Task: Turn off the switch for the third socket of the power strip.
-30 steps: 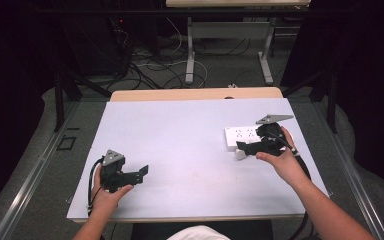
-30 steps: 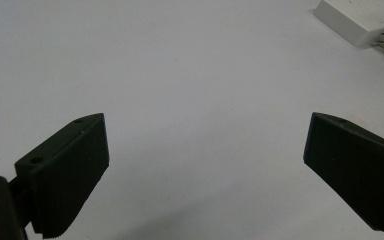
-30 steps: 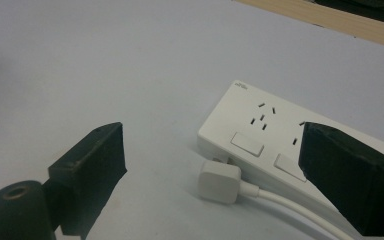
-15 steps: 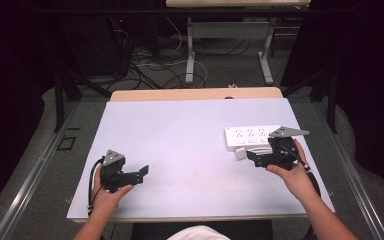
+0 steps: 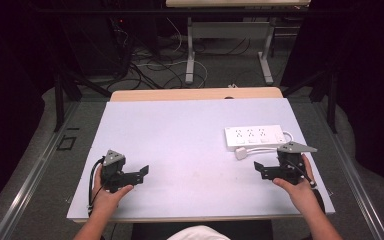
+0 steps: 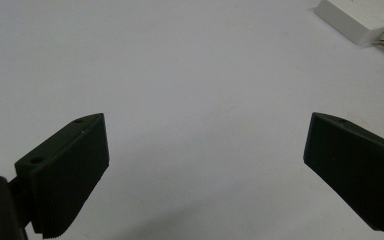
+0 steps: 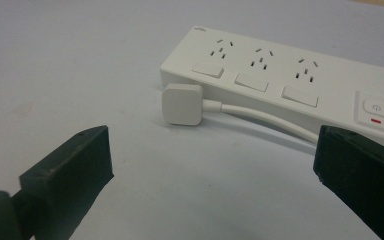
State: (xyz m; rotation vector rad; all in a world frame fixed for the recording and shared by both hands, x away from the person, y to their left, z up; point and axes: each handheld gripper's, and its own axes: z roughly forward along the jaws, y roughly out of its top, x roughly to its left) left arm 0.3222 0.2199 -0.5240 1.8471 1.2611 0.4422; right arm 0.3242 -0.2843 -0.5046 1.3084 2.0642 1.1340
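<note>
A white power strip (image 5: 255,136) with three sockets lies at the right of the table. Its white plug (image 5: 241,152) rests on the table just in front of it, cord looping back. My right gripper (image 5: 258,170) sits nearer the person than the plug, jaws wide apart. They have just been opening, with nothing between them. In the right gripper view the plug (image 7: 181,104) and strip (image 7: 280,75) lie ahead of the right gripper (image 7: 212,150). My left gripper (image 5: 141,171) rests at the front left, open over bare table (image 6: 205,145); the strip (image 6: 360,20) shows far off.
The pale table top (image 5: 180,130) has a wooden strip along its far edge. Beyond it are another desk's legs (image 5: 190,50) and loose cables on the floor. Dark room on both sides.
My right gripper has drawn back from the power strip toward the front right edge and sunk lower, leaving the plug on the table. The left gripper has stayed put.
</note>
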